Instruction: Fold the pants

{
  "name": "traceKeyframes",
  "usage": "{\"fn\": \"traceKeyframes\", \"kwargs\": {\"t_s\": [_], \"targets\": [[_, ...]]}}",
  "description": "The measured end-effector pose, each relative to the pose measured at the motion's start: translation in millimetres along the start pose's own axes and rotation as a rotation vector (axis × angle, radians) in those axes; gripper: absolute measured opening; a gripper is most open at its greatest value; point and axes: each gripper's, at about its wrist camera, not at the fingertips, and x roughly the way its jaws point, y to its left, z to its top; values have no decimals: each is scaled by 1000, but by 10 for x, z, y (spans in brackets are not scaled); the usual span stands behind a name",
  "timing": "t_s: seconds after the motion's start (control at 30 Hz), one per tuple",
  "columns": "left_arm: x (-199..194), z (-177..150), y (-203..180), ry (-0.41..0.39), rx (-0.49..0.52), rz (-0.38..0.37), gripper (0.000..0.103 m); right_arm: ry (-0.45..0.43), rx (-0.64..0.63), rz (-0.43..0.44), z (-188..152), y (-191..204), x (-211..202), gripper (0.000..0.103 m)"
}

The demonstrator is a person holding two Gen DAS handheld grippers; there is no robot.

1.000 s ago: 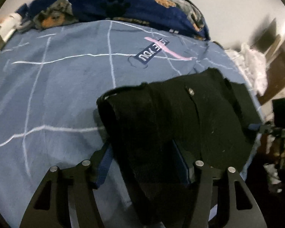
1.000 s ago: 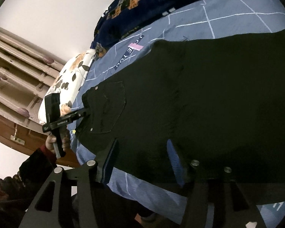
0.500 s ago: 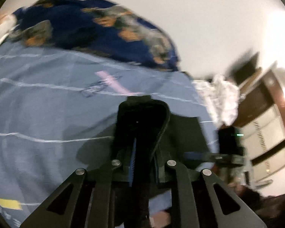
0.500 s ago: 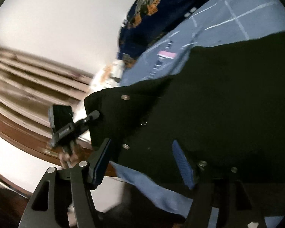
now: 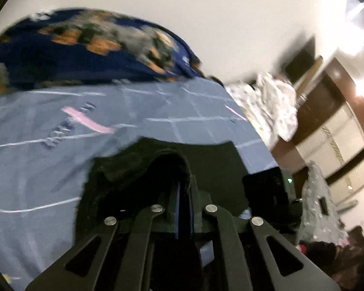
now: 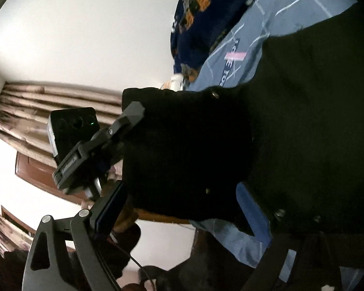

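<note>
Black pants [image 5: 138, 174] lie on a blue bed sheet [image 5: 36, 145] with white grid lines. My left gripper [image 5: 184, 189] is shut on the pants' edge and lifts the cloth, which drapes over its fingers. In the right wrist view the pants [image 6: 291, 121] fill the right half. The left gripper [image 6: 131, 111] shows there too, pinching the waist corner. My right gripper [image 6: 182, 208] is open, its blue-padded fingers [image 6: 252, 211] spread around the pants' lower edge, with cloth between them.
A dark blue blanket with orange and grey prints [image 5: 85, 51] is bunched at the head of the bed. White bedding [image 5: 271, 106] is heaped at the right. A wooden wardrobe [image 5: 339, 126] stands beyond. Brown curtains [image 6: 48, 106] hang at the left.
My left gripper closed on the pants' edge and raised it, swinging right. The right gripper stayed open and the pants' waist corner lifted off the sheet.
</note>
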Motion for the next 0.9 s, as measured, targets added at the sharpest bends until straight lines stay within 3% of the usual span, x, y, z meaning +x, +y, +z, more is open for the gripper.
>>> {"fn": "traceKeyframes", "kwargs": {"t_s": [0.07,0.13,0.17,0.2,0.27,0.37,0.43,0.53,0.6,0.7,0.77,0.9], "targets": [[-222,-46,203,-32,-13,89,9,20,-10,11,23,46,100,90],[-383,-102,496,-36,-60,160,19,35,-20,3,41,80,183,90],[-434,-147,645,-30,-81,190,34,44,-21,-5,45,85,227,90],[-473,-214,809,-11,-108,212,42,49,-20,-6,37,85,244,90],[-501,-398,1212,52,-191,236,43,65,-13,-27,-3,67,272,90],[-570,-650,1689,67,-267,274,43,83,3,-65,-43,9,294,91],[-606,-794,1914,57,-323,234,44,87,16,-85,-47,-24,300,91],[-542,-948,2140,62,-399,116,45,87,37,-108,-34,-70,320,91],[-395,-964,2127,110,-366,80,45,89,49,-120,-32,-105,344,91],[-100,-934,1964,204,-231,30,49,96,55,-131,-32,-106,379,91],[-52,-892,1920,191,-166,32,53,105,52,-139,-29,-90,439,91],[-51,-881,2047,160,-236,-50,54,125,42,-141,-62,-32,505,92]]}}
